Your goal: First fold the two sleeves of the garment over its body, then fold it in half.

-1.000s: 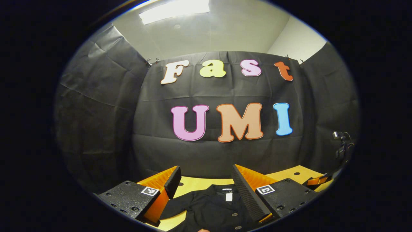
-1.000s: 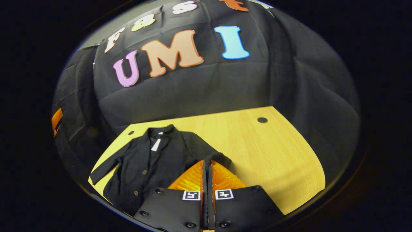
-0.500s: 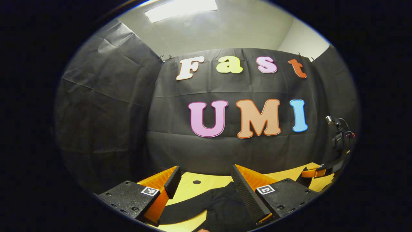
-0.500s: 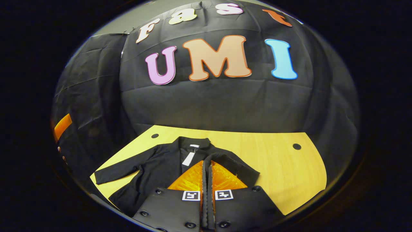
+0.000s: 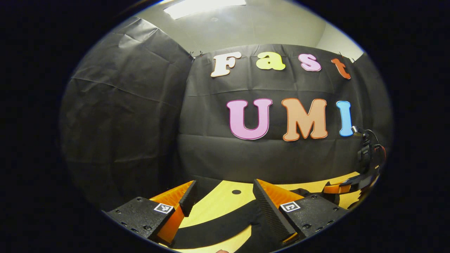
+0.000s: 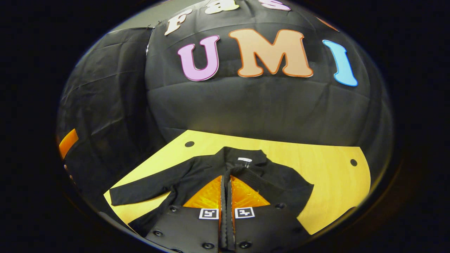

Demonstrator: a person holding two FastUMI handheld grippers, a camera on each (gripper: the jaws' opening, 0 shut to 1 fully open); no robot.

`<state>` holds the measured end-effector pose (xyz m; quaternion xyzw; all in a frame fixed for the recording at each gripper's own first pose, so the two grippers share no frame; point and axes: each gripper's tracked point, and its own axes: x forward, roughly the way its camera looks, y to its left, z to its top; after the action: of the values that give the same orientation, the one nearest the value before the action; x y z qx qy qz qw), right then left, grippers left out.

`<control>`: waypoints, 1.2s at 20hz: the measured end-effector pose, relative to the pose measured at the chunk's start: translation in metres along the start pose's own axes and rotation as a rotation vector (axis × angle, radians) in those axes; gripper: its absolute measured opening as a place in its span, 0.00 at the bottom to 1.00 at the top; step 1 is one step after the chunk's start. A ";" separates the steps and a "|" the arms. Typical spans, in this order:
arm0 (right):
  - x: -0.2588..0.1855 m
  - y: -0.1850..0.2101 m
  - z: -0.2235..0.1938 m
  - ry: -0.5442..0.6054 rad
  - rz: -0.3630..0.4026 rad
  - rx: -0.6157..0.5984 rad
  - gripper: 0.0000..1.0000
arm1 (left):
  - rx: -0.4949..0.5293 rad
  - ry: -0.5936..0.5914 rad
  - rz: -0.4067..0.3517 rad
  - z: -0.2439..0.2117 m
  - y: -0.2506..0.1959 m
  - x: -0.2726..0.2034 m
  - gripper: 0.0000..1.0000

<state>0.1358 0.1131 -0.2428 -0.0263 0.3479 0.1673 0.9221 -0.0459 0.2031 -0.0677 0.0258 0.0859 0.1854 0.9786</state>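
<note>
A: Left tongs [image 5: 222,196] — state?
B: Fingers spread wide, nothing between them. They hang over the left part of the bench [image 5: 214,207], with the garment's left sleeve [image 5: 218,227] lying flat as a dark band below the gap.

A: Right tongs [image 6: 226,182]?
B: Fingers pressed together. The right sleeve [image 6: 270,182] is drawn in over the garment [image 6: 197,172] toward the tips; whether cloth is pinched between them I cannot tell.

A: Where does the garment lie?
B: Flat on the bench, collar with its white tag [image 6: 245,160] toward the far wall, left sleeve stretched out to the left.

A: Anything else?
B: In the left gripper view, the other gripper sits at the far right edge, low over the bench.
</note>
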 end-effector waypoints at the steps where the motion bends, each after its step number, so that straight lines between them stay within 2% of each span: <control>1: 0.008 0.008 0.000 0.008 0.006 -0.004 0.02 | -0.001 0.005 0.009 -0.003 0.007 0.001 0.94; 3: 0.026 0.023 -0.002 0.029 0.022 -0.013 0.02 | 0.005 0.020 0.030 -0.010 0.024 0.004 0.94; 4: 0.034 0.030 -0.004 0.039 0.025 -0.019 0.00 | 0.007 0.030 0.038 -0.016 0.030 0.005 0.97; 5: 0.044 0.037 -0.006 0.054 0.028 -0.025 0.06 | 0.007 0.039 0.046 -0.020 0.036 0.006 0.98; 7: 0.065 0.051 -0.011 0.080 0.034 -0.032 0.02 | 0.005 0.068 0.060 -0.031 0.048 0.007 0.94; 8: 0.075 0.058 -0.013 0.087 0.034 -0.037 0.02 | 0.004 0.084 0.066 -0.038 0.052 0.007 0.98; 10: 0.091 0.074 -0.013 0.102 0.058 -0.039 0.02 | 0.009 0.110 0.075 -0.051 0.062 0.006 0.98; 11: 0.093 0.083 -0.008 0.083 0.070 -0.036 0.09 | 0.010 0.123 0.080 -0.057 0.066 0.007 0.98; 13: 0.095 0.078 0.009 -0.002 0.027 -0.058 0.64 | 0.008 0.143 0.096 -0.068 0.074 0.006 0.98; 14: 0.092 0.077 0.019 -0.036 0.019 -0.067 0.92 | 0.003 0.154 0.105 -0.076 0.078 0.006 0.94; 15: 0.087 0.078 0.024 -0.061 0.017 -0.075 0.98 | -0.006 0.172 0.115 -0.085 0.083 0.006 0.98; 16: 0.082 0.075 0.027 -0.072 0.012 -0.081 0.97 | -0.018 0.202 0.126 -0.098 0.090 0.005 0.94; 20: 0.063 0.061 0.037 -0.109 -0.009 -0.086 0.98 | -0.004 0.291 0.168 -0.145 0.109 0.006 0.94; 24: 0.050 0.049 0.037 -0.118 -0.035 -0.095 0.98 | -0.013 0.384 0.193 -0.190 0.123 0.006 0.98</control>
<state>0.1788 0.1799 -0.2442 -0.0665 0.2840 0.1686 0.9415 -0.1184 0.3229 -0.2450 -0.0082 0.2665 0.2803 0.9222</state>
